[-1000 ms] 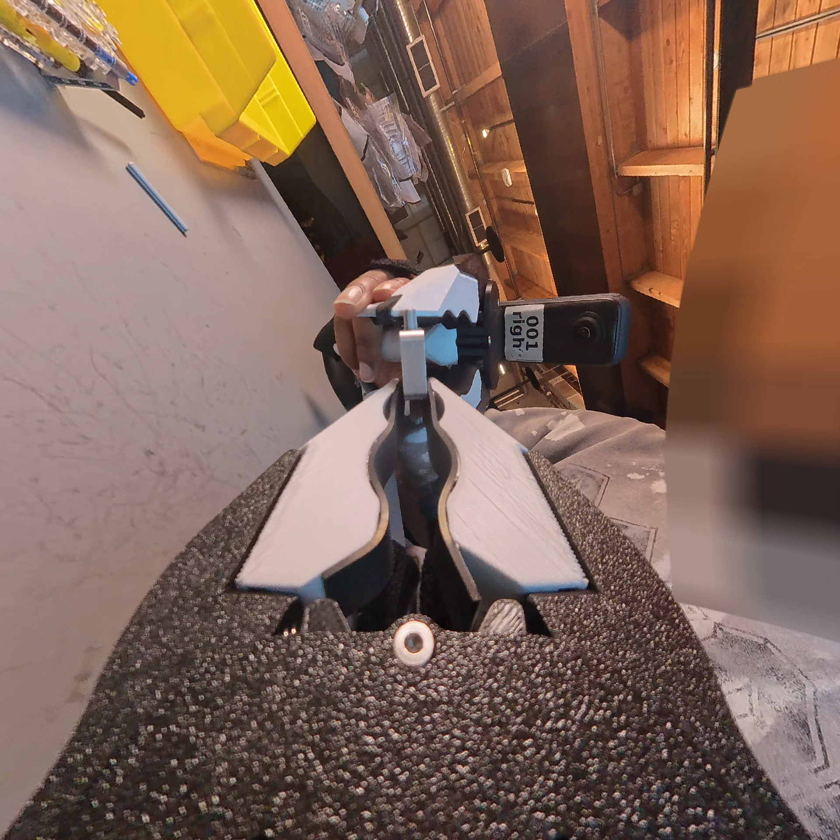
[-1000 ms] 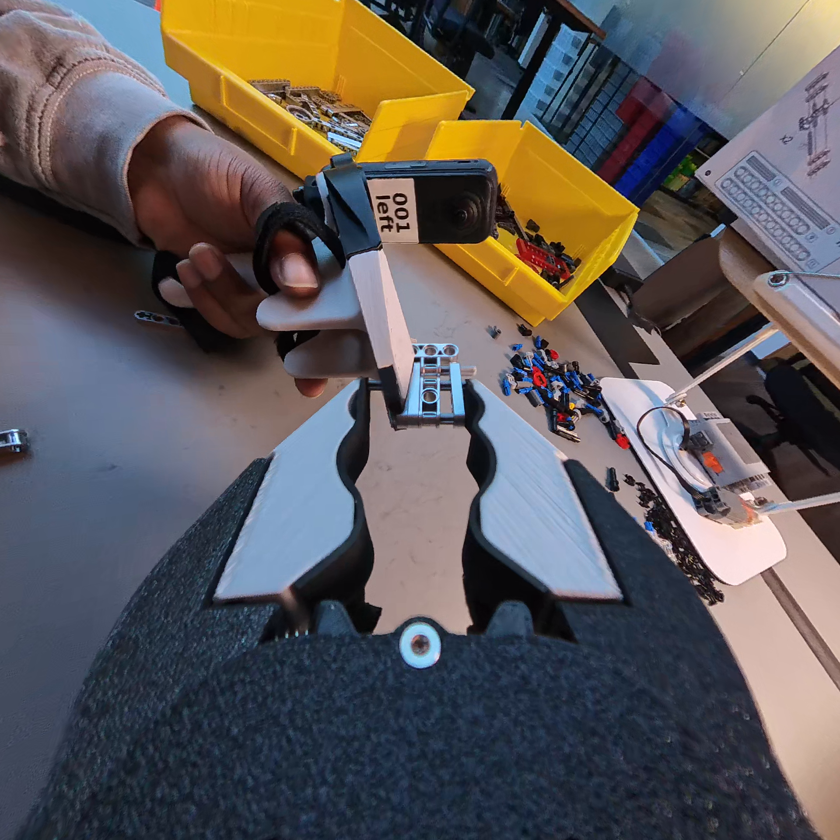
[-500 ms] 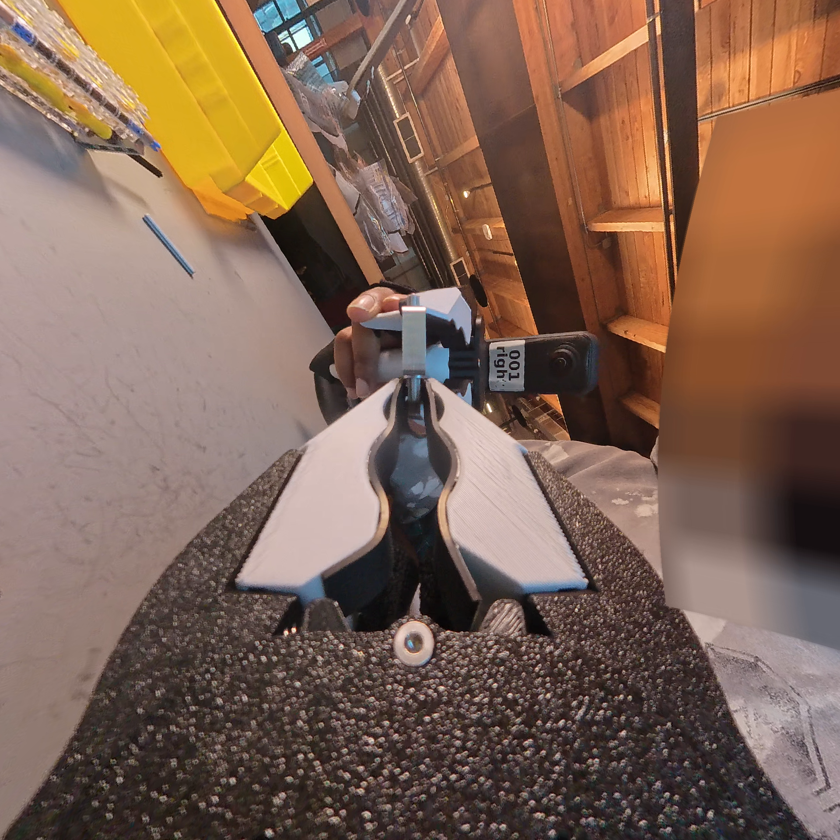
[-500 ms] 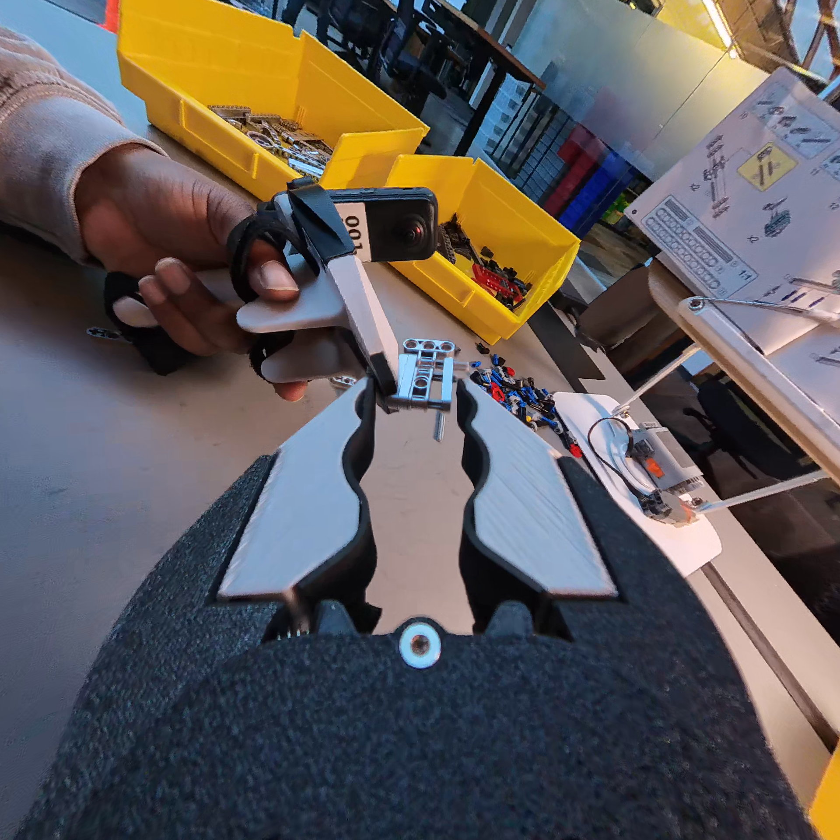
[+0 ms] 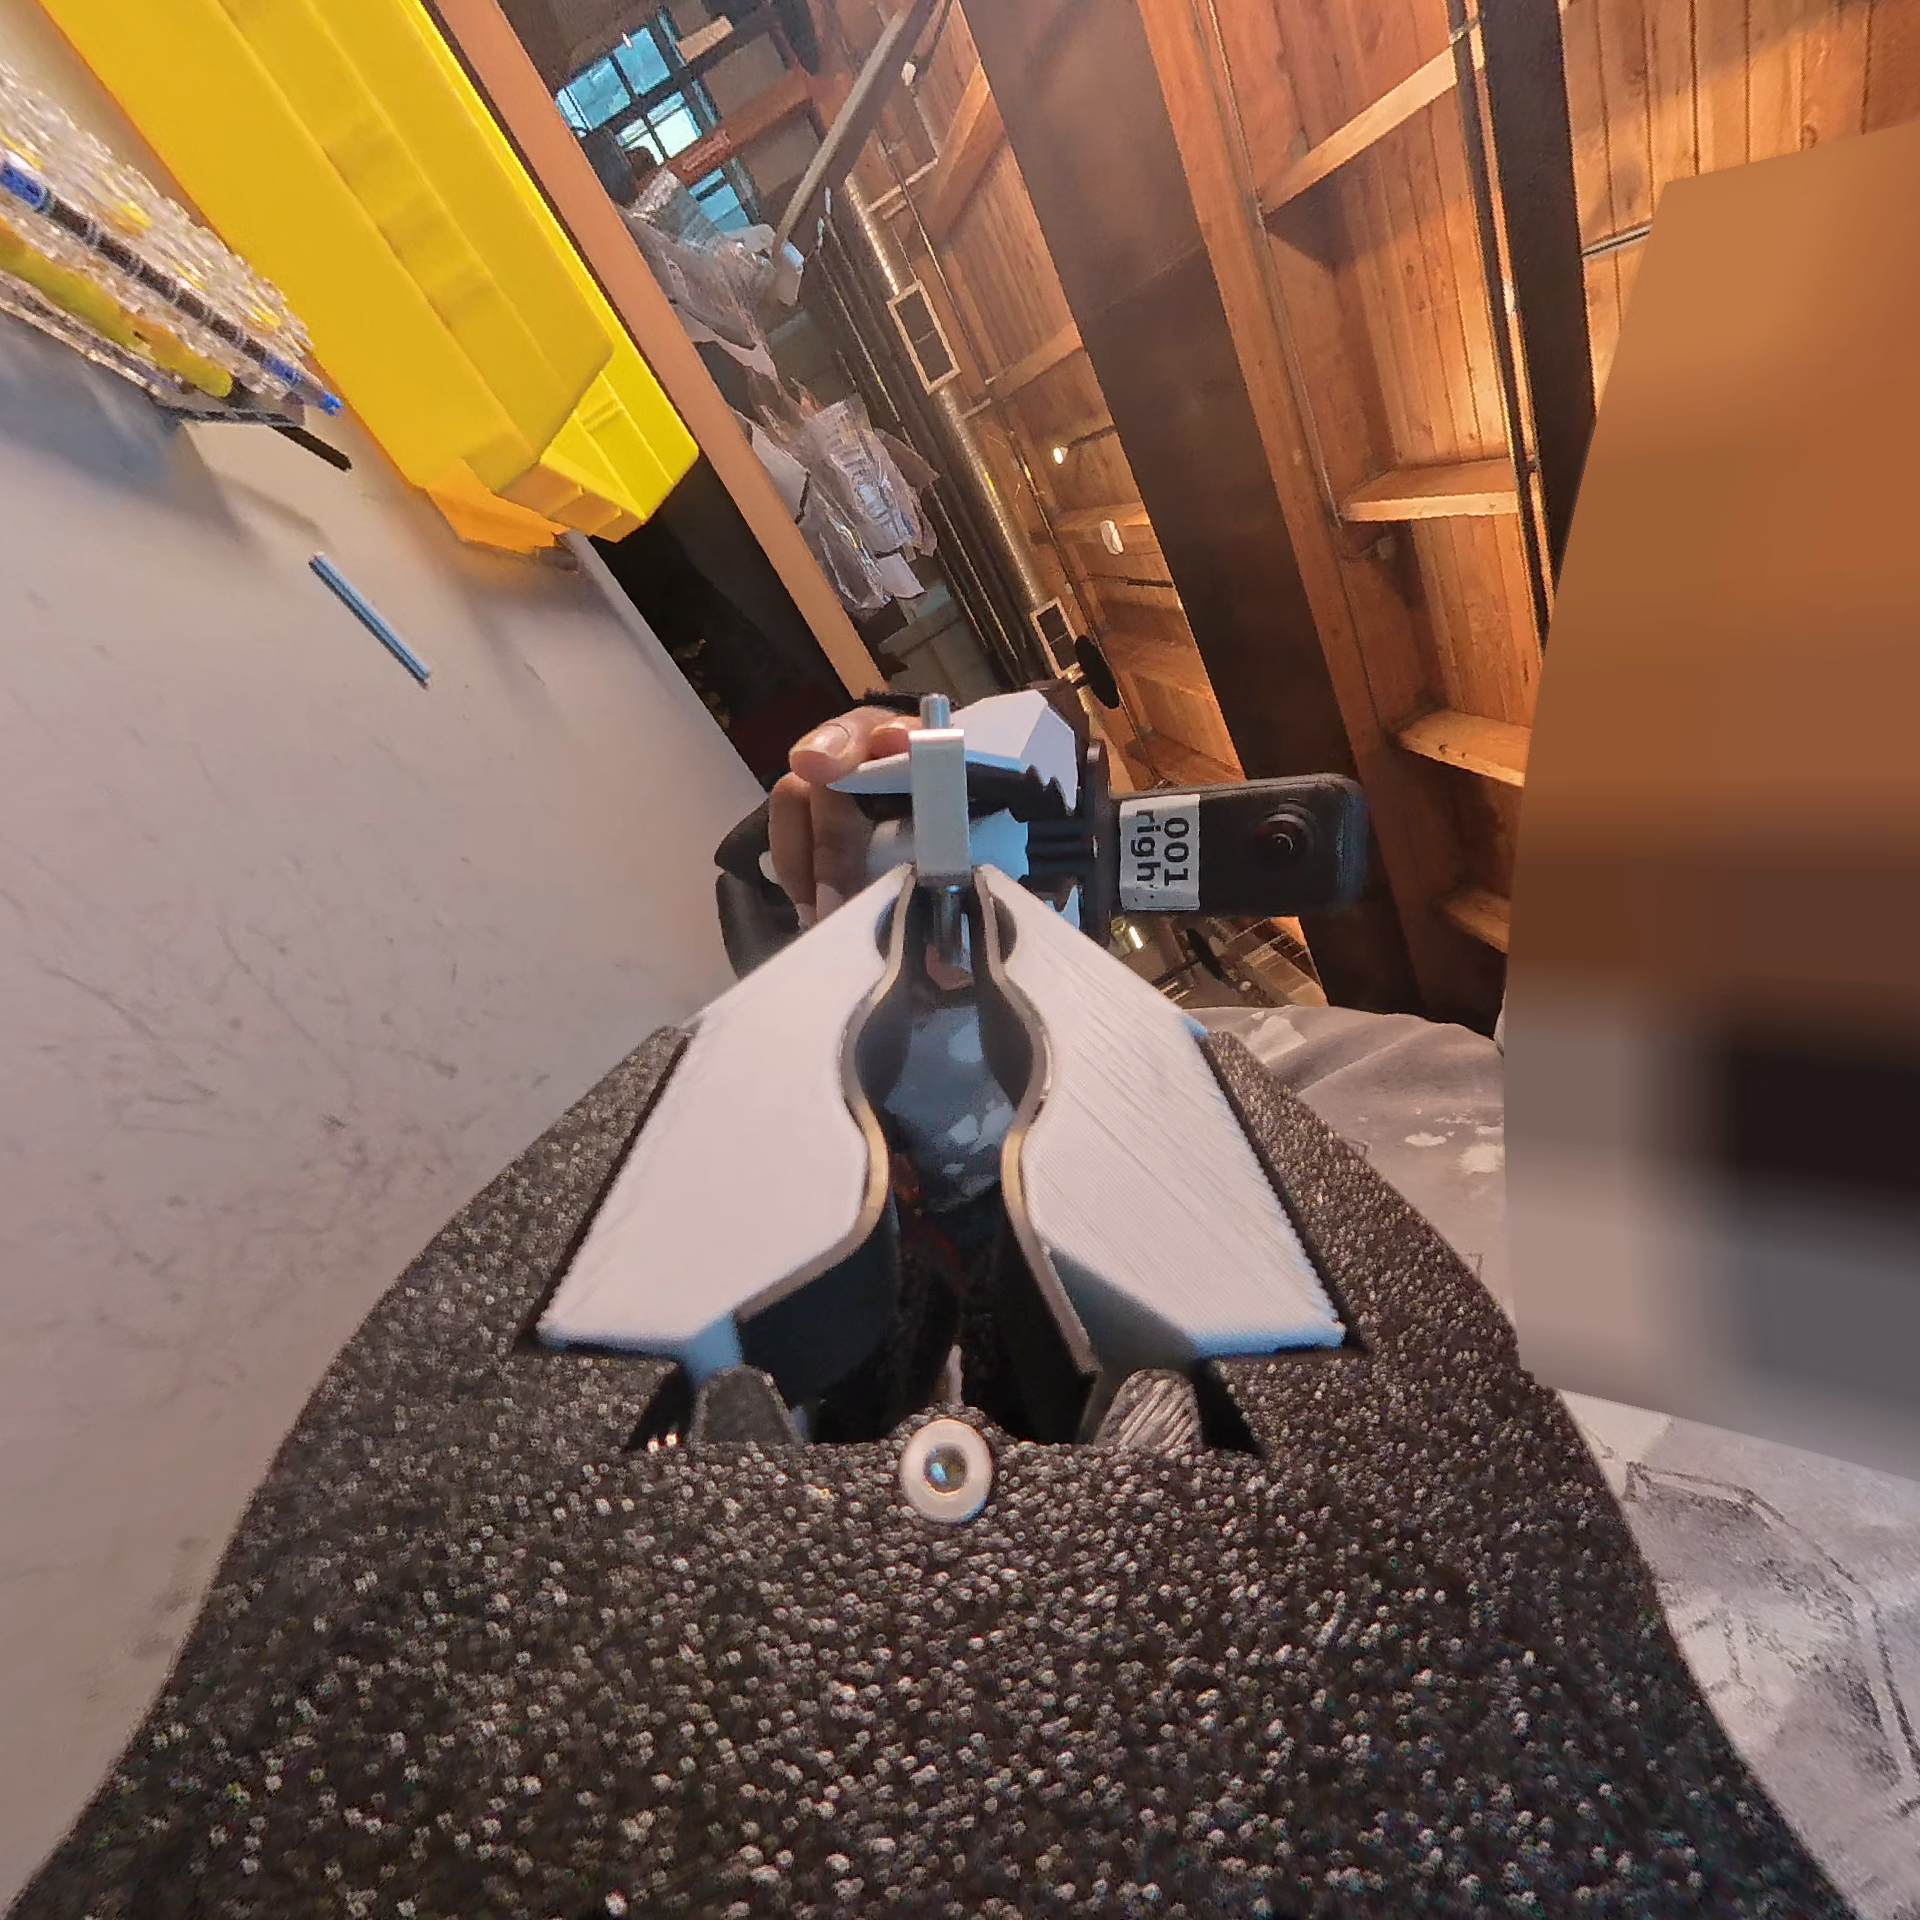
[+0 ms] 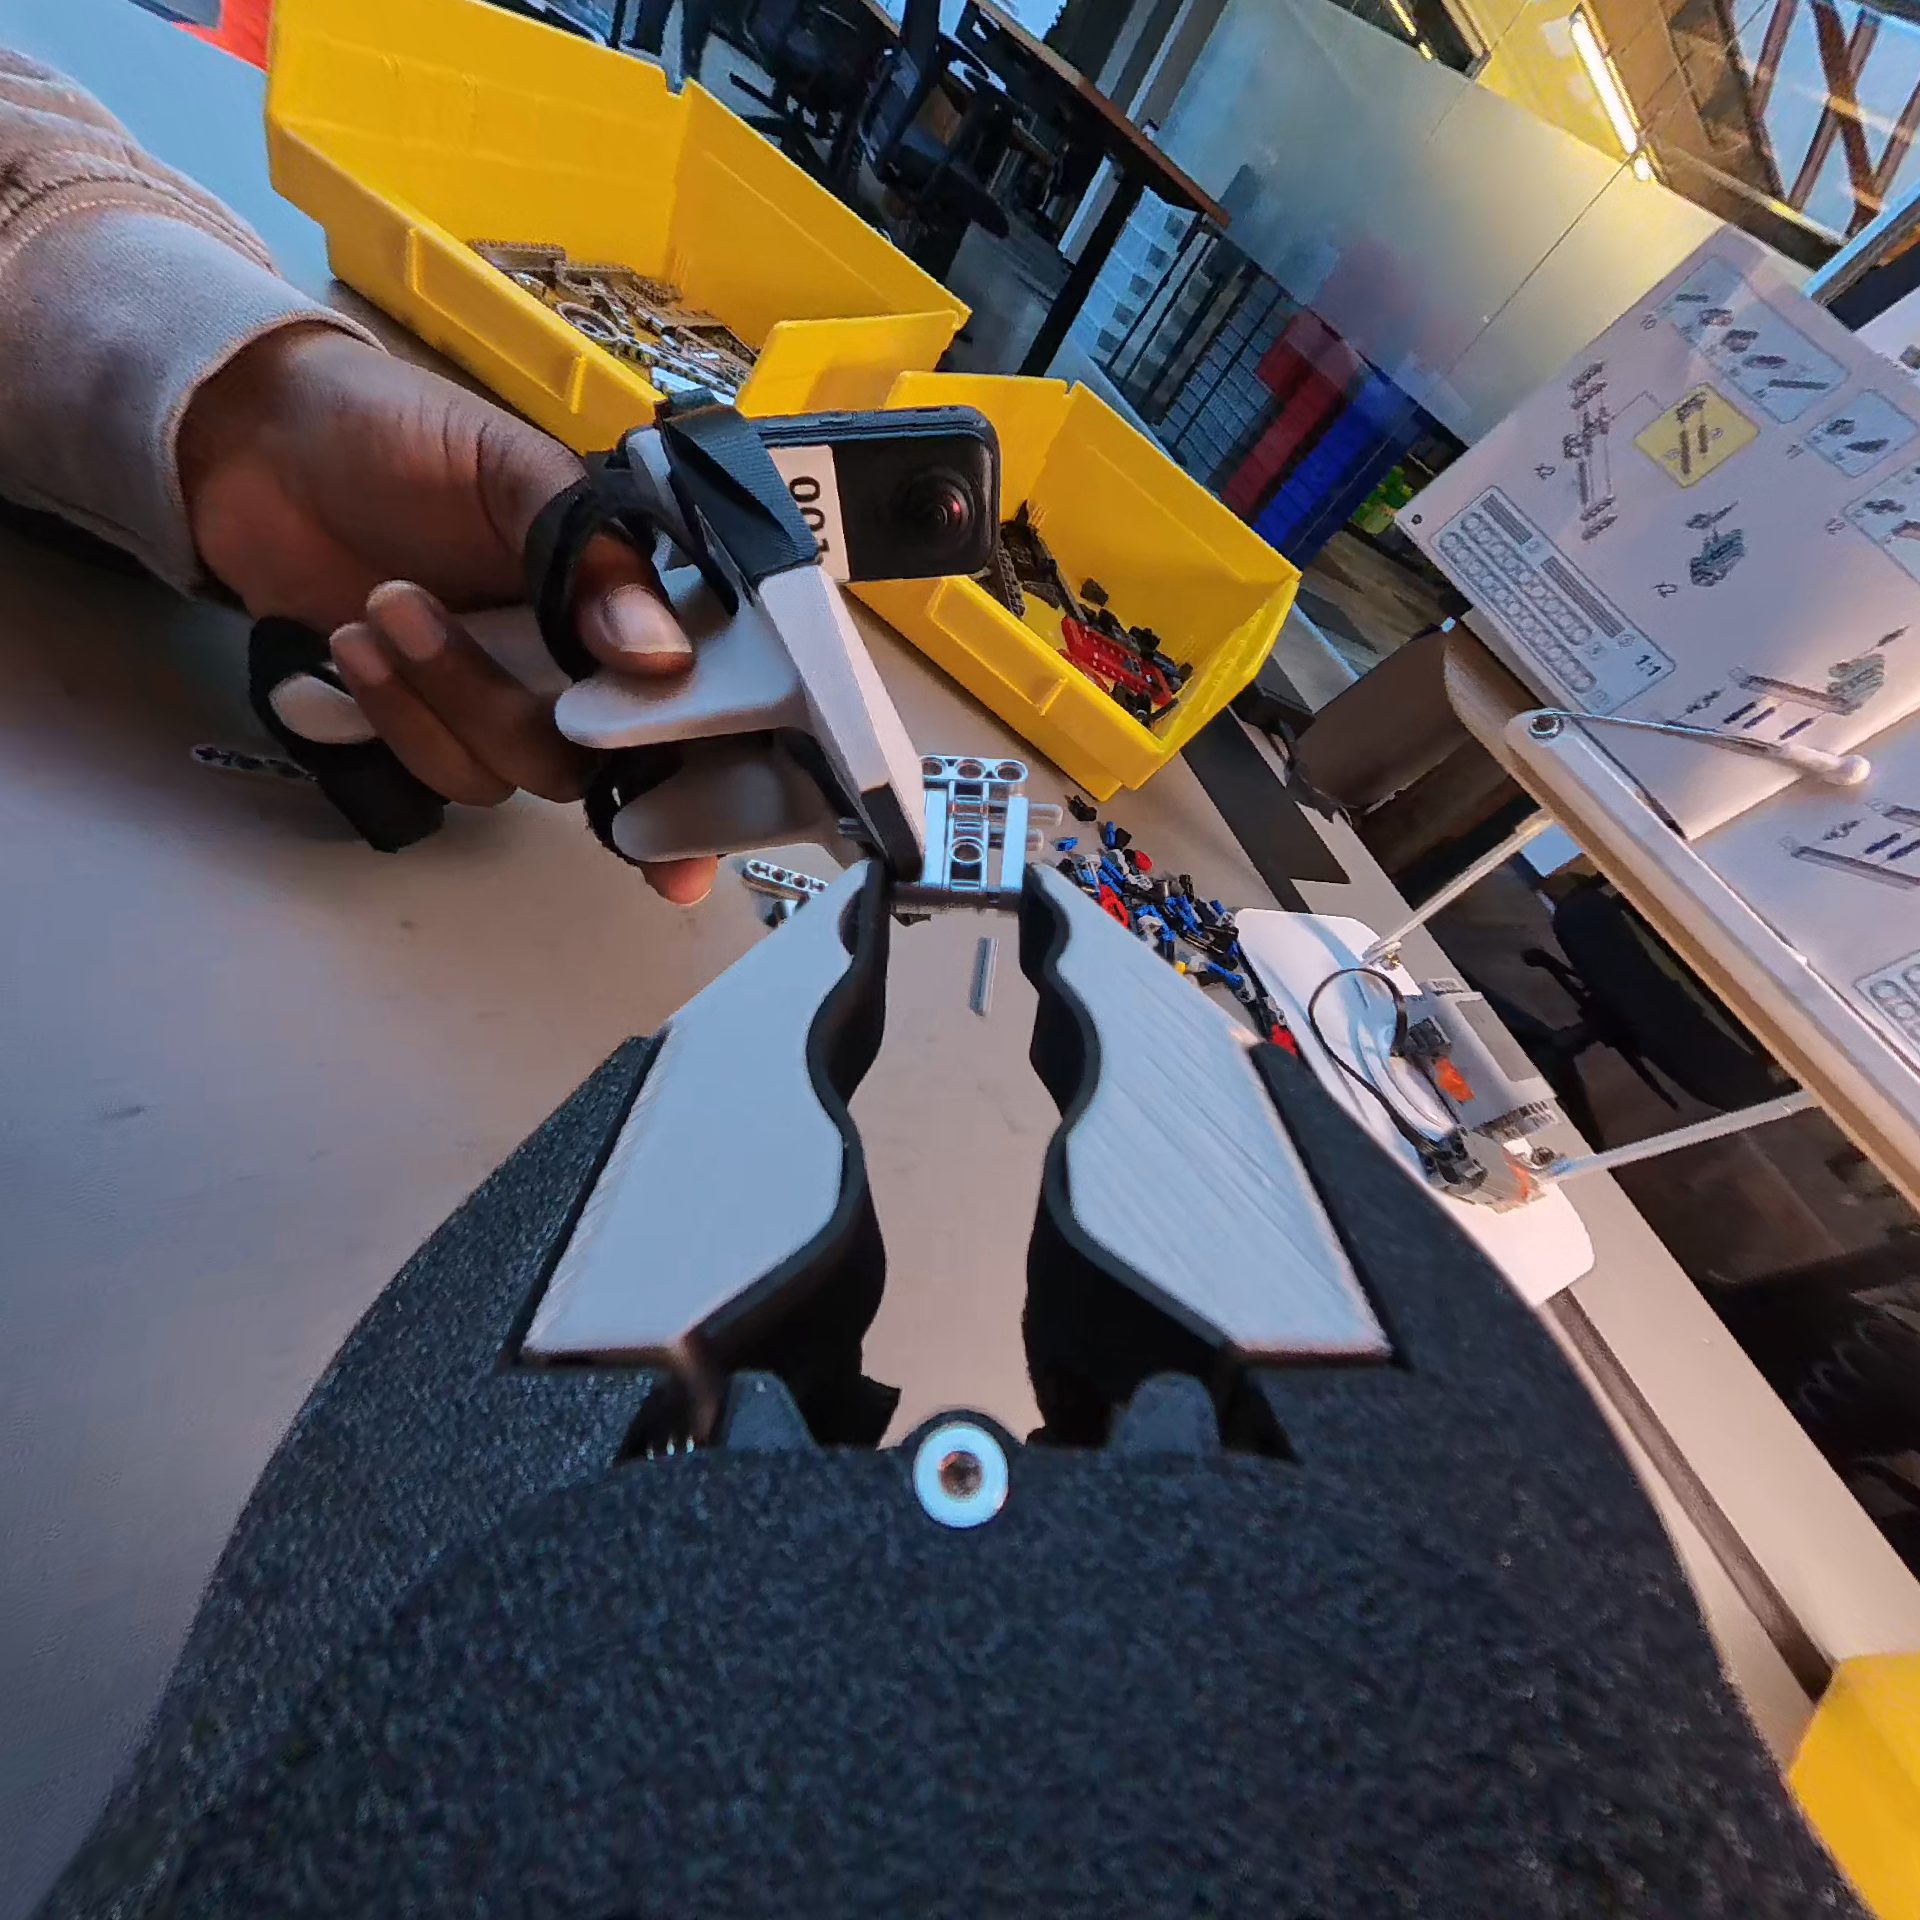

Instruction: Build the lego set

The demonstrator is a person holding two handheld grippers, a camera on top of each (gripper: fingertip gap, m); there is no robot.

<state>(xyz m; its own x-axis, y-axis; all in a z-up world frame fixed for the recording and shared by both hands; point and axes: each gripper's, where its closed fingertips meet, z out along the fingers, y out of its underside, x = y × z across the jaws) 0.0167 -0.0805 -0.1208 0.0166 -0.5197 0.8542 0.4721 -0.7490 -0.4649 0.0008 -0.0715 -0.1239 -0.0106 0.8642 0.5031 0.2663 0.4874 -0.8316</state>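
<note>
- The right gripper (image 6: 954, 883) pinches a light grey building-block frame (image 6: 971, 826) by its two outer sides, fingers closed on it and holding it upright above the worktop (image 6: 312, 1039).
- The frame is a small open rectangle with a row of three round holes along its top bar and more holes down its middle; seen edge-on from the left wrist view it reads as a thin grey slab (image 5: 938, 800) with a short grey axle (image 5: 940, 914) running through it.
- The left gripper (image 5: 943, 896) has its fingers drawn almost together on the axle's near end, right at the frame's lower left corner, touching the right gripper's left finger (image 6: 769, 1091).
- A hand (image 6: 416, 561) in a pale sleeve holds the left gripper; a black camera (image 6: 914, 504) rides on top of it.
- One loose grey axle (image 6: 982, 974) lies on the worktop under the frame, between the right fingers.
- One grey beam with holes (image 6: 784, 878) lies just left of it.
- A scatter of small blue, black and red pins (image 6: 1153, 904) lies beyond, too many to count.
- A white tray (image 6: 1538, 1247) near the right edge carries one grey motor block (image 6: 1475, 1081) with a black cable.
- Two yellow bins (image 6: 582, 239) of parts stand at the far edge.
- An instruction sheet (image 6: 1704, 499) on a stand overhangs the right edge.
</note>
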